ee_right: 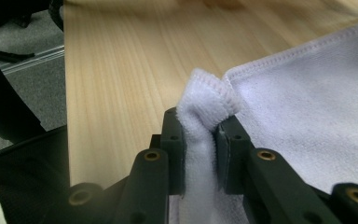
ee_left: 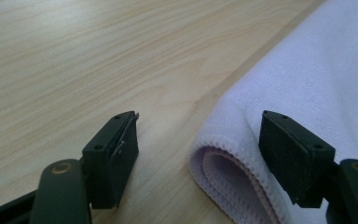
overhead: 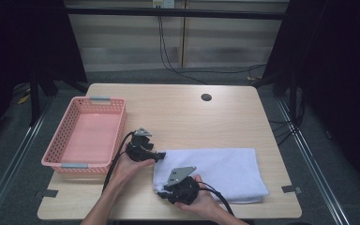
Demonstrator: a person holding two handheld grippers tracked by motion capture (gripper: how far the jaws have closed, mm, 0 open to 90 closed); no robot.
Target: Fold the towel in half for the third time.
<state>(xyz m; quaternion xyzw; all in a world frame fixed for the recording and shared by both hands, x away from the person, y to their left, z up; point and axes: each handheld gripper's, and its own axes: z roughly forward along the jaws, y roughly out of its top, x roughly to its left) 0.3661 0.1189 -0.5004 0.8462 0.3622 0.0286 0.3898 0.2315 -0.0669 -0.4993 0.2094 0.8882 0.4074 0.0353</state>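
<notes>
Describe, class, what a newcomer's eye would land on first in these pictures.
The folded white terry towel on the pale wooden table stands out, near the front edge. The right gripper has pinched up its near-left corner, while the left gripper stands open around the towel's folded far-left edge. An empty pink perforated plastic basket sits at the table's left.

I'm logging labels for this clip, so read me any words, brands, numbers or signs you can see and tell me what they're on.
No readable text in any view.
Folded white terry towel: plain, no tag showing.
Pink perforated plastic basket: no label.
Light wooden table: bare grain, no markings.
Left claw and right claw: black pads and brass screws, no lettering.
</notes>
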